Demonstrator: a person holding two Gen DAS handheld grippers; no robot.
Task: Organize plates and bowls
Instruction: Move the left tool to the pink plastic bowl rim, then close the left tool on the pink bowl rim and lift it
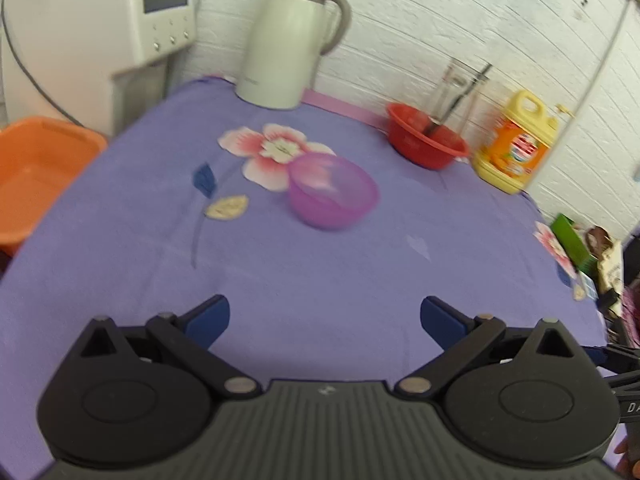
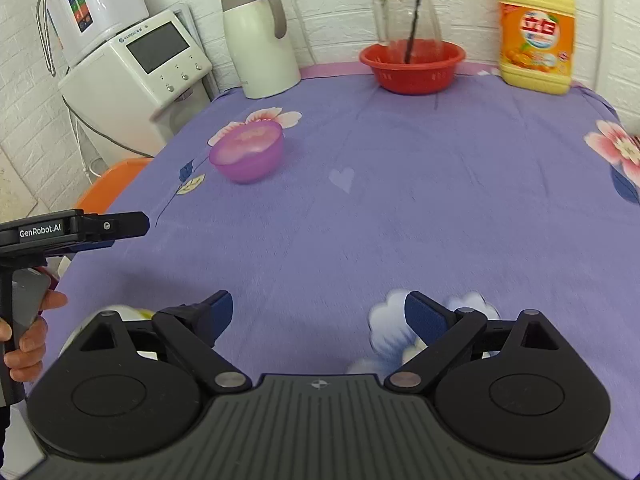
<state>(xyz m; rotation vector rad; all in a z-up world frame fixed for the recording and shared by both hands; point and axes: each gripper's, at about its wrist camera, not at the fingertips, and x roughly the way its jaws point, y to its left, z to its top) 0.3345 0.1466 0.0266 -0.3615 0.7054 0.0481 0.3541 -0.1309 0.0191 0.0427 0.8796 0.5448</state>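
A translucent purple bowl point(image 1: 333, 190) stands upright on the purple flowered tablecloth point(image 1: 320, 272), left of the middle; it also shows in the right wrist view point(image 2: 248, 152). My left gripper point(image 1: 325, 320) is open and empty, well short of the bowl. It shows from the side at the left edge of the right wrist view point(image 2: 132, 224). My right gripper point(image 2: 318, 316) is open and empty above the near part of the cloth. A pale dish point(image 2: 120, 314) shows partly behind its left finger, mostly hidden.
At the back by the white brick wall stand a white thermos jug point(image 2: 258, 40), a red basin point(image 2: 412, 66) with a glass pitcher point(image 2: 406, 8), and a yellow detergent bottle point(image 2: 536, 32). A white appliance point(image 2: 136, 76) and an orange tub point(image 1: 36, 176) are left of the table.
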